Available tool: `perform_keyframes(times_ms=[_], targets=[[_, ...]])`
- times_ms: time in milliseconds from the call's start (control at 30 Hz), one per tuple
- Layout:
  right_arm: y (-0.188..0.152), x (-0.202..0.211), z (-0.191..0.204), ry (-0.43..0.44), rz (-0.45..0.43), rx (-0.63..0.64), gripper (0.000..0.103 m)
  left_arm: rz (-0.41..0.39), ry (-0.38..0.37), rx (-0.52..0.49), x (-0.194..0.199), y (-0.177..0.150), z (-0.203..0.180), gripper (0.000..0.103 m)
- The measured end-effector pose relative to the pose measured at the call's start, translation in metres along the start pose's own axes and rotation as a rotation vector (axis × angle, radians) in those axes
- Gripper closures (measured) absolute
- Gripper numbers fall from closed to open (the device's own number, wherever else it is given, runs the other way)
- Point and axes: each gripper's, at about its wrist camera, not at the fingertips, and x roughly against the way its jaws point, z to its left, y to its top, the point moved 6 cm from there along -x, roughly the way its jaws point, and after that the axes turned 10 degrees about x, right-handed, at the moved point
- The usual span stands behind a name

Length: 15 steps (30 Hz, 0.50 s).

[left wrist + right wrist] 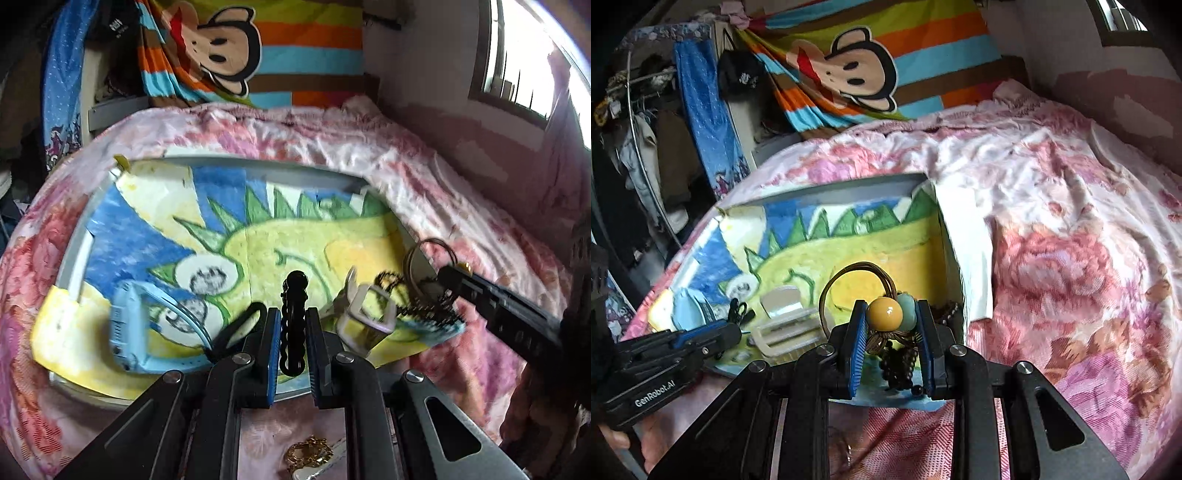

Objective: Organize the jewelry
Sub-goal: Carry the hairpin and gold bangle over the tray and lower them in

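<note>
Left gripper (291, 325) is closing its blue-padded fingers (272, 354) around a black wavy hair clip (293, 321), which is standing upright between the pads, its rounded tip poking out above the fingertips; pads look just beside the clip, contact on both sides is hard to confirm through the blur. Right gripper (891, 325) is clamping a wire bracelet (849, 291) by its bead cluster: a yellow bead (885, 314) and a pale green bead (908, 312) are sitting between the pads, the wire loop is rising above the fingertips. A dark beaded strand (899, 363) is hanging below the beads, between the right fingers. All of it is hovering over a shallow grey tray (236, 162) lined with a child's dinosaur drawing (295, 243), lying on a pink floral blanket (1052, 240). On the drawing, a light blue watch (125, 325) is lying left of the left gripper, a white square buckle (364, 314) is lying right of it, between the two grippers. A gold chain piece (308, 456) is lying on the blanket under the left gripper, outside the tray. A striped monkey-print cloth (864, 70) is hanging behind the bed.
</note>
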Motion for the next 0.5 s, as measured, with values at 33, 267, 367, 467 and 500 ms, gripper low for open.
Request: perform_keyframes(times_ms=[33,267,367,467,500], targets=[[-0.002,-0.004,0.001,-0.002,0.010,0.002,0.080,0.010,-0.002,0.000,-0.003,-0.002,0.000,0.090],[-0.013,-0.007,0.006,-0.009,0.035,0.011,0.080,0.037,0.005,-0.013,-0.013,-0.006,-0.003,0.090],[-0.013,-0.007,0.006,-0.011,0.041,0.015,0.077,0.047,0.011,-0.008,-0.015,-0.007,-0.001,0.090],[-0.013,-0.003,0.004,-0.006,0.038,0.005,0.066,0.047,0.009,0.010,-0.016,-0.005,0.002,0.090],[-0.012,-0.001,0.003,-0.007,0.035,0.003,0.063,0.044,0.004,0.020,-0.015,-0.005,0.003,0.090]])
